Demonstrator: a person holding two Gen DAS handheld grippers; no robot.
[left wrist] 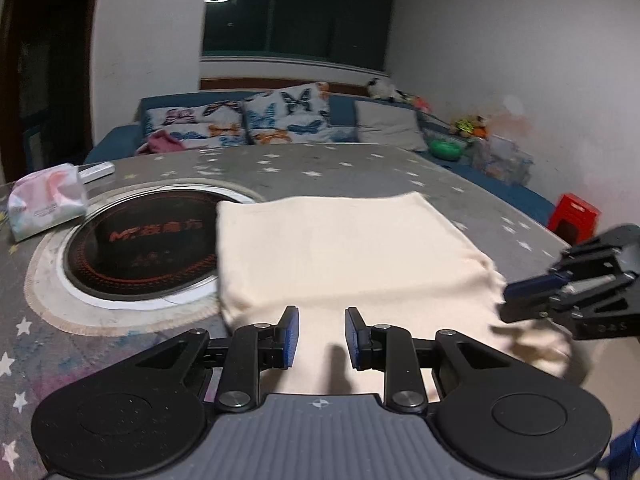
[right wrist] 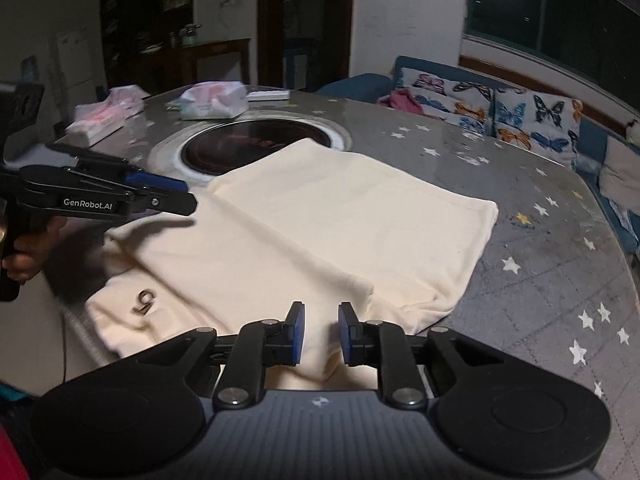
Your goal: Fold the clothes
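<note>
A cream garment (left wrist: 340,248) (right wrist: 320,216) lies folded flat on the star-patterned table (left wrist: 360,168) (right wrist: 540,280). Its far left corner overlaps the round black cooktop (left wrist: 140,248). A small dark logo (right wrist: 144,300) shows on its near left part, which hangs over the table edge. My left gripper (left wrist: 322,336) is open just above the garment's near edge, with nothing between its fingers; from the right wrist it shows side-on (right wrist: 160,190), held by a hand (right wrist: 24,256). My right gripper (right wrist: 322,332) is open with a narrower gap over the garment's near right part, and its tip (left wrist: 520,292) sits at a ruffled corner.
Tissue packs (left wrist: 48,200) (right wrist: 212,100) (right wrist: 104,116) lie beyond the cooktop (right wrist: 256,144). A blue sofa with butterfly cushions (left wrist: 288,116) (right wrist: 532,116) runs behind the table. A red stool (left wrist: 574,212) stands at the right. The table edge is close below both grippers.
</note>
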